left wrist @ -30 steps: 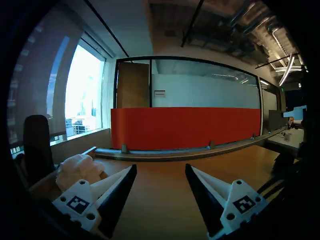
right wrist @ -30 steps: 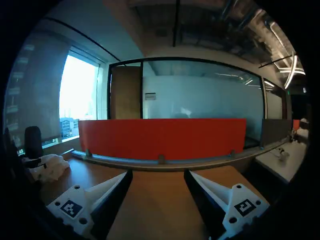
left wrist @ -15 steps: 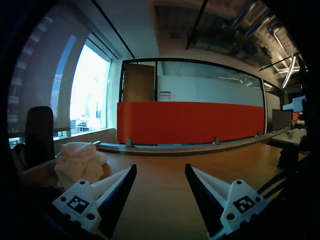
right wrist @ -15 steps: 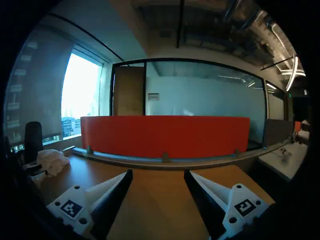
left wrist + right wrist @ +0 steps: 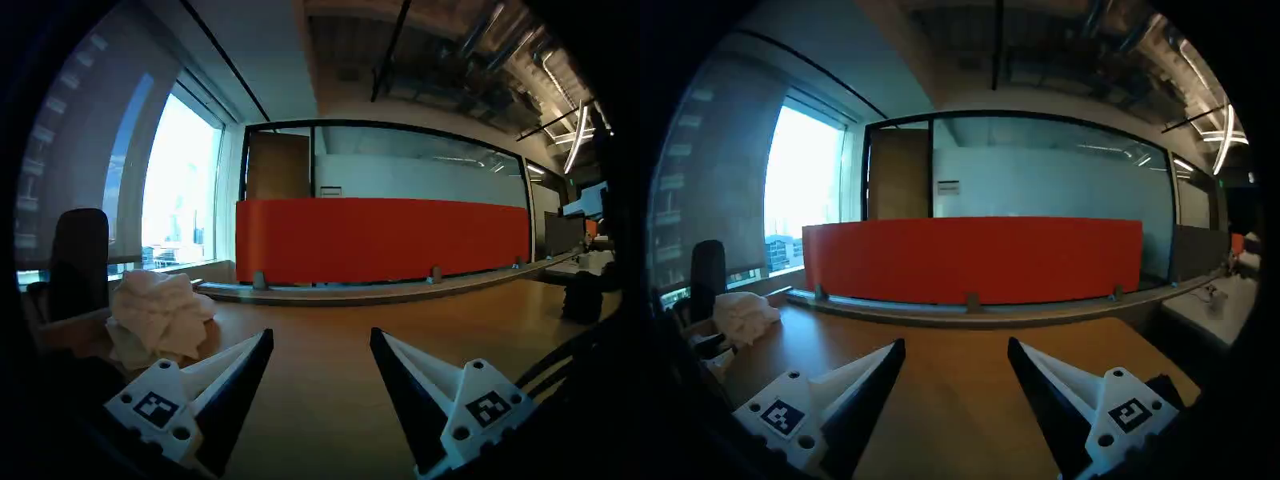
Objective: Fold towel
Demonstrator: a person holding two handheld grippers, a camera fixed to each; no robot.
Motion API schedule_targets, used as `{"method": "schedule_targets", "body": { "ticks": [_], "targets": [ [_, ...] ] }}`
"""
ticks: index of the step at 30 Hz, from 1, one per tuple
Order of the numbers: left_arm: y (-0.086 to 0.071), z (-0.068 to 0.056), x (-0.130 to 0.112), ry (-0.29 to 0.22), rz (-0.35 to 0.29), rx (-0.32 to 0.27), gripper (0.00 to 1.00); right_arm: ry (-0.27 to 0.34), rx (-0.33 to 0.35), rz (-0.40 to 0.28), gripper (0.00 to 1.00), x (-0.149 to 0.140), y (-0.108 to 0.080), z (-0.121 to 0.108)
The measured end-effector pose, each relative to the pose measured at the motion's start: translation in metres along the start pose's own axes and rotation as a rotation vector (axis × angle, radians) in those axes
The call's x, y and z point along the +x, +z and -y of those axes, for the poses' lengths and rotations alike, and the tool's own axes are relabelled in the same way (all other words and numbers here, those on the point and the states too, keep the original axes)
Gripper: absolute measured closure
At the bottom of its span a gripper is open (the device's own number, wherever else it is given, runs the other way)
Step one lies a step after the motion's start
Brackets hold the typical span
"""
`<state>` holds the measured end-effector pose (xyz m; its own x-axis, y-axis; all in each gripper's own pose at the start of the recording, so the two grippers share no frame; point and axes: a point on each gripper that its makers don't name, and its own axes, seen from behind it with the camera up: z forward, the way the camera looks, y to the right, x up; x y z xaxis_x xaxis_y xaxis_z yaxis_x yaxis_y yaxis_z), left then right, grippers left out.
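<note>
In the left gripper view my left gripper (image 5: 320, 333) stands wide with nothing between its fingers, low over the wooden tabletop (image 5: 472, 316). The towel (image 5: 160, 314) lies crumpled in a pale heap on the tabletop, near my fingers and off to their left. It looks soft, light and floppy, so I would pinch a loose edge or corner, not the bunched middle. In the right gripper view my right gripper (image 5: 956, 344) is wide and empty too, with the towel (image 5: 742, 314) well apart at the far left

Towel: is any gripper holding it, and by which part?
No. The left gripper and right gripper are open and empty; the crumpled towel lies loose on the table.
</note>
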<state>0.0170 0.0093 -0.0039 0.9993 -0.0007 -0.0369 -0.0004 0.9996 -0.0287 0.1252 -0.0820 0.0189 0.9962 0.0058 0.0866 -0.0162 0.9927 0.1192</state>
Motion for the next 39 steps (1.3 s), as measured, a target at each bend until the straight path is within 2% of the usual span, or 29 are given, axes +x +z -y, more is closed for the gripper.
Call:
{"method": "schedule_targets", "body": {
  "ticks": [5, 11, 29, 39],
  "targets": [
    [-0.001, 0.001, -0.005, 0.008, -0.001, 0.003, 0.11, 0.003, -0.005, 0.005, 0.01, -0.007, 0.0, -0.002],
    [-0.001, 0.005, -0.008, -0.005, 0.011, 0.009, 0.1, 0.001, -0.008, 0.008, 0.01, -0.01, -0.001, -0.003],
    [0.002, 0.006, -0.015, 0.0, 0.037, 0.01, 0.11, -0.016, -0.022, -0.002, 0.0, -0.002, -0.002, -0.006],
    [0.002, 0.005, -0.017, 0.0, 0.037, 0.01, 0.11, -0.034, -0.073, -0.052, 0.01, 0.014, -0.007, -0.028]
  ]
}}
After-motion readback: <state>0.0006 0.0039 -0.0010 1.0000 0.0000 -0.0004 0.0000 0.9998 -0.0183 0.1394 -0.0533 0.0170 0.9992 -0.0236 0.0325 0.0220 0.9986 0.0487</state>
